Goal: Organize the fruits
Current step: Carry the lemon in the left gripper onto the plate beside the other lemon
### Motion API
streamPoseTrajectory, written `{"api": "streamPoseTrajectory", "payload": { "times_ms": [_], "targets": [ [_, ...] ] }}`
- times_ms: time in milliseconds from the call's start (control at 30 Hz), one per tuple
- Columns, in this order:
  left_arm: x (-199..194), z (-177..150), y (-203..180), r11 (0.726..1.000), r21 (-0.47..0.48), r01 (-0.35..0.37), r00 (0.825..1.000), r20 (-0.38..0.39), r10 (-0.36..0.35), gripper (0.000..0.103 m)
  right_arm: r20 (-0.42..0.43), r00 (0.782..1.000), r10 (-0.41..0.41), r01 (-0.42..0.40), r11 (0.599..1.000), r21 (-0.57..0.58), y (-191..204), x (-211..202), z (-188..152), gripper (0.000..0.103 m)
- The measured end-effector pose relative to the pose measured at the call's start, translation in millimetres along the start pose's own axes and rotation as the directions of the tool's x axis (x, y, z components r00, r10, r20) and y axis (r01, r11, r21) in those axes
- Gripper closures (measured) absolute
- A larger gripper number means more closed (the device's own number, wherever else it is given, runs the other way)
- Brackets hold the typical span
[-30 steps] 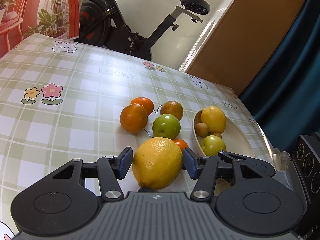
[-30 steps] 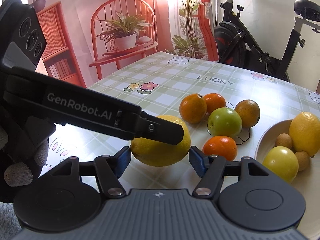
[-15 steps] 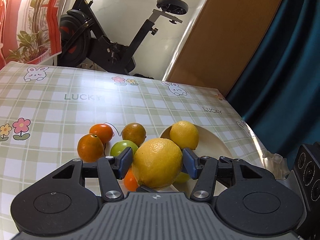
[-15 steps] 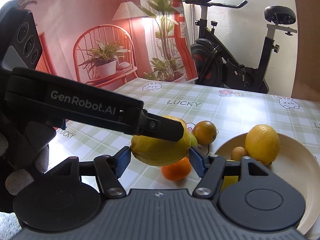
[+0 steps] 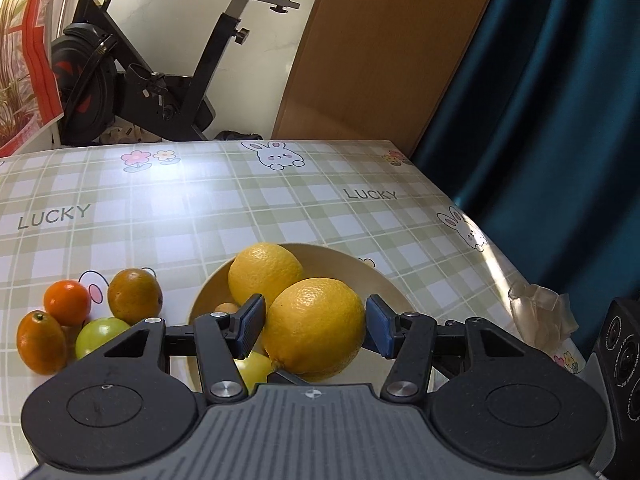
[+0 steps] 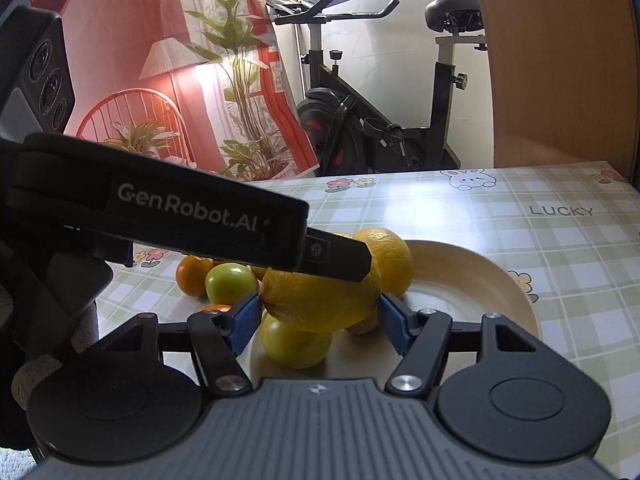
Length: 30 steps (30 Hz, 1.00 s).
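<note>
Overhead, a lemon (image 5: 316,326) was gripped by the left gripper (image 5: 316,324) and right gripper (image 6: 320,318), jaws half-open, above the bowl (image 5: 396,292). Beyond lay bare checked tabletop (image 5: 240,200) to its far edge. Two lemons, three oranges were counted. An exercise bike (image 5: 160,80) stood behind.

Black exercise bike (image 5: 160,72) behind a checked tablecloth (image 5: 240,208), teal curtain (image 5: 540,100) at its side.

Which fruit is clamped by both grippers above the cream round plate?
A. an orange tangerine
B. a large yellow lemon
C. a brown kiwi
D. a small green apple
B: the large yellow lemon sits between the pads of the left gripper and right gripper, above the cream round plate.
</note>
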State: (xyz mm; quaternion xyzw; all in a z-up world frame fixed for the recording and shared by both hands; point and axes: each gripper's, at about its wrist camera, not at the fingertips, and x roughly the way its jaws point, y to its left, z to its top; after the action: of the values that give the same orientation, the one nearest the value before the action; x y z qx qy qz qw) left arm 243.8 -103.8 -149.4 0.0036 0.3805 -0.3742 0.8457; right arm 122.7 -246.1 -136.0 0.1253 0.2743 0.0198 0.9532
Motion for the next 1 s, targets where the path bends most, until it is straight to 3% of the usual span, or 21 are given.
{"api": "streamPoseTrajectory", "payload": {
  "times_ms": [167,433,1000],
  "targets": [
    [21.5,8.2,-14.2,1.000,0.011,0.022,1.000,-0.008,-0.022,0.045,0.002,0.999,-0.048,0.047,0.998,0.034,-25.7,-4.6,2.8,0.037],
    [57.0,21.4,-31.4,0.999,0.043,-0.005,0.999,-0.041,0.007,0.045,-0.016,0.995,-0.096,0.097,0.994,0.048,-50.2,6.5,5.5,0.037],
    [81.5,29.7,-33.3,0.996,0.068,-0.056,0.996,-0.061,0.060,0.045,-0.057,0.991,-0.120,0.121,0.993,0.007,-63.1,30.1,9.2,0.037]
  ]
}}
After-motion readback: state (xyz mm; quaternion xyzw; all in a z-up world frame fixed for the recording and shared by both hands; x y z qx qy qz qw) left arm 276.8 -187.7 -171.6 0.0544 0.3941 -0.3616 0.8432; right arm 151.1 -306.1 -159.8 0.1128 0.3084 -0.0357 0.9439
